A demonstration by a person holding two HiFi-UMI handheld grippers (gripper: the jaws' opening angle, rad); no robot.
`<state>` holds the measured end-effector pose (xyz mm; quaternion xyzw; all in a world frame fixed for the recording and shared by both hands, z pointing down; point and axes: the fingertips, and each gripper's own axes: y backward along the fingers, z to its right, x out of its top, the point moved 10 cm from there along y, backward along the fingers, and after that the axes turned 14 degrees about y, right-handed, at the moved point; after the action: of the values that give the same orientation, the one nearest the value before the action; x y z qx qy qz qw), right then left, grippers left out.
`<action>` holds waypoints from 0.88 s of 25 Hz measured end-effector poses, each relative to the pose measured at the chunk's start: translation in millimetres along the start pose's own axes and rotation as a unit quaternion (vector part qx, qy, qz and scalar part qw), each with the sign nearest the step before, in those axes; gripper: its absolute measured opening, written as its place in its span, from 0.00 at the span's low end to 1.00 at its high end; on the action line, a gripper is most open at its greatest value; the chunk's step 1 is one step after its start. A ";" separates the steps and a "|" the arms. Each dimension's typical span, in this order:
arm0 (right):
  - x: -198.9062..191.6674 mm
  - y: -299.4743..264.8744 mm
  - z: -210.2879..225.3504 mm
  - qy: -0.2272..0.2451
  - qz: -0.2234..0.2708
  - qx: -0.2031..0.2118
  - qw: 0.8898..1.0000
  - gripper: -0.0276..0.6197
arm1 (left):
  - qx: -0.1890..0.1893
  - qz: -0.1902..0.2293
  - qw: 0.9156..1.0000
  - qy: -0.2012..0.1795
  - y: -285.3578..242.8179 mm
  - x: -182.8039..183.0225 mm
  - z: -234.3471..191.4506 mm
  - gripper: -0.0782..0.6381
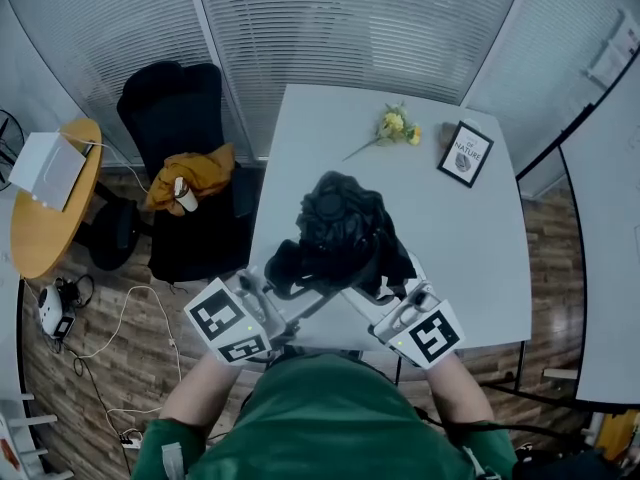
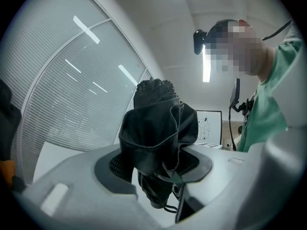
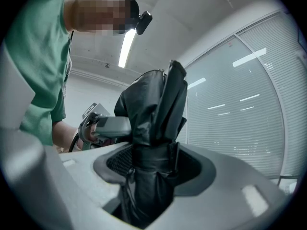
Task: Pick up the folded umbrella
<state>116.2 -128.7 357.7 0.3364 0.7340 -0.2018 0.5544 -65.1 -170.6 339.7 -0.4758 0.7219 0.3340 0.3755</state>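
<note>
1. Two grippers hold the folded umbrella (image 1: 340, 226) above the white table (image 1: 470, 268).
2. Jaws of the left gripper (image 2: 152, 166) pinch its loose fabric.
3. Jaws of the right gripper (image 3: 151, 163) clamp its bundled body.

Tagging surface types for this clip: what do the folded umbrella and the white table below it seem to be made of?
The folded umbrella: thin black fabric, likely nylon or polyester, slight sheen; it crumples in soft folds. The table: smooth matte white top, probably laminate; even, no grain visible.
</note>
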 end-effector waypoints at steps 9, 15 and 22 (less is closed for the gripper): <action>1.5 -0.3 0.0 -0.001 0.001 -0.003 1.000 0.43 | -0.003 -0.006 1.000 0.003 -0.6 1.6 0.1 0.42; -0.7 0.2 -0.7 -0.002 -0.001 -0.002 1.000 0.43 | 0.001 -0.008 1.000 0.006 -0.2 -0.3 -0.3 0.42; -2.1 0.1 -2.1 -0.004 -0.004 -0.006 1.000 0.43 | 0.002 -0.017 1.000 0.007 -0.1 -0.3 -1.6 0.42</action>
<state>115.2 -127.8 360.3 0.3295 0.7342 -0.2006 0.5586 -65.3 -171.8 340.7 -0.4895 0.7172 0.3225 0.3769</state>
